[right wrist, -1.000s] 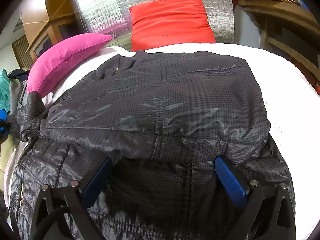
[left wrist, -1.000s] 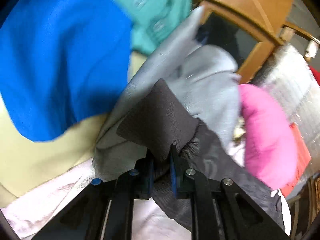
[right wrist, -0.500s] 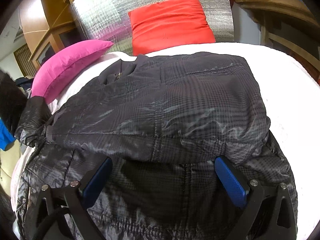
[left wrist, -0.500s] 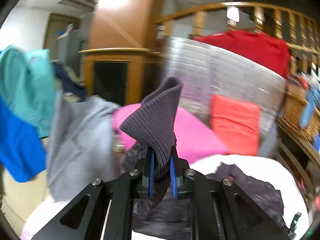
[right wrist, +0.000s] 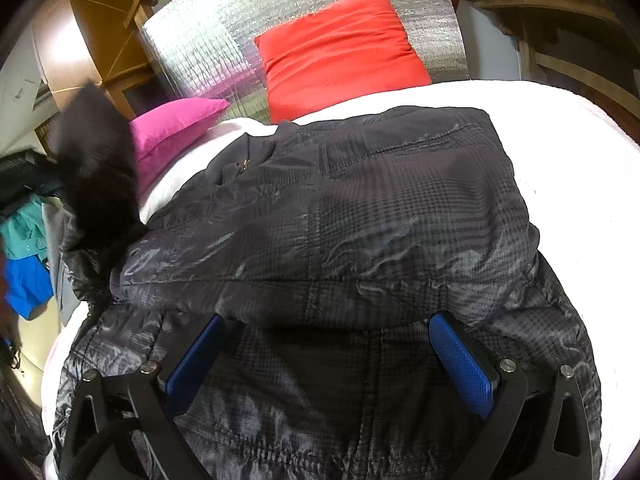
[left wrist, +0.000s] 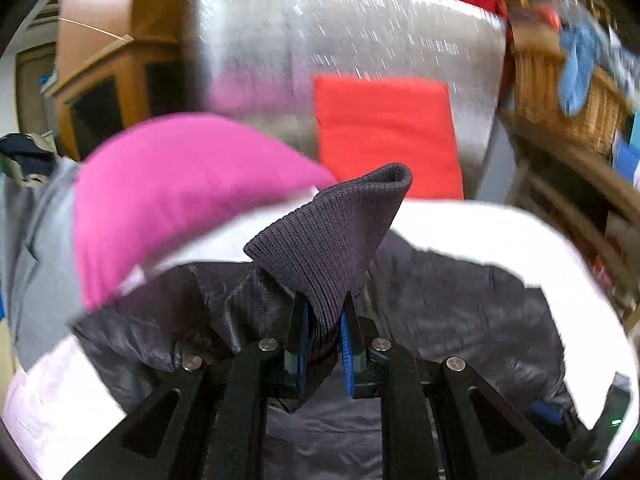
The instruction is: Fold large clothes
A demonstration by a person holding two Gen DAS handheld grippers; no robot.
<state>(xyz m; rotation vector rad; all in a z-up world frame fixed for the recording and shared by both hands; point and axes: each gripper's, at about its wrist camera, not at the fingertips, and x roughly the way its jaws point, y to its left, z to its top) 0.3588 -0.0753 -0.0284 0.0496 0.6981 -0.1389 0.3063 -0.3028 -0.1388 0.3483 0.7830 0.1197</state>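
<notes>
1. The left gripper (left wrist: 323, 334) was clamped on the ribbed dark-grey knit cuff (left wrist: 332, 240) of the sleeve, the cuff standing up between the blue pads.
2. The right gripper (right wrist: 328, 354) was held with its jaws wide apart and nothing between them, low over the dark checked shiny padded jacket (right wrist: 360, 208).
3. The jacket was spread on the white bed cover (right wrist: 560, 128), one side already folded over its middle (its collar toward the pillows).
4. A slip of the cuff was judged possible: only the stretchy knit edge was pinched, and the sleeve's weight could pull it free.
5. The slick folded layer could be dragged askew if the sleeve were swept across too fast, since nothing was seen pinning it down.
6. Against the frame a second earlier, the cuff had been carried from beside the blue and grey clothes pile to above the jacket, facing the pink pillow (left wrist: 168, 188) and red cushion (left wrist: 384, 132).
7. The right gripper's view was nearly unchanged.
</notes>
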